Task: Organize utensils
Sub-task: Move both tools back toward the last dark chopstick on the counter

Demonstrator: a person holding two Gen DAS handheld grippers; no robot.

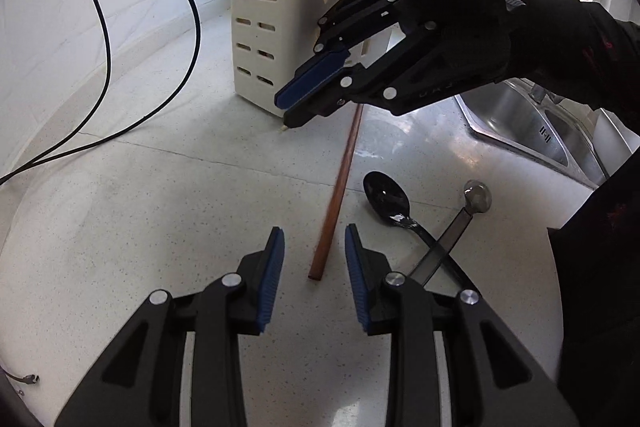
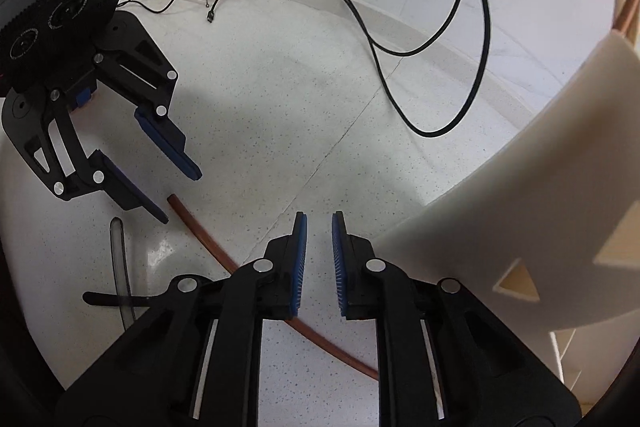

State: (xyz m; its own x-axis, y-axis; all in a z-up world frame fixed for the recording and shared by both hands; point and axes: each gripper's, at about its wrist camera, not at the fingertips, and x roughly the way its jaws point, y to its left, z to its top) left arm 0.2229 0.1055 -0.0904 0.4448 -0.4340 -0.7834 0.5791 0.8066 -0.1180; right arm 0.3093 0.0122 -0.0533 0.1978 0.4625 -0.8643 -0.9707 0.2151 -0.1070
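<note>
Left wrist view: both grippers low over a brown chopstick (image 1: 338,193) on the table.
Left gripper (image 1: 314,259) is partly open and empty at the stick's near end; right gripper (image 1: 290,109), narrow and empty, sits at the far end beside the cream holder (image 1: 280,27). Straddle the stick squarely, then close. Two spoons (image 1: 404,211) lie crossed just right of it.

Both wrist cameras sit close above the speckled counter (image 1: 160,187), angled steeply down. Left view faces the cream utensil holder (image 1: 280,19); right view faces the wall. Shared: brown chopstick (image 2: 208,239), counter.
</note>
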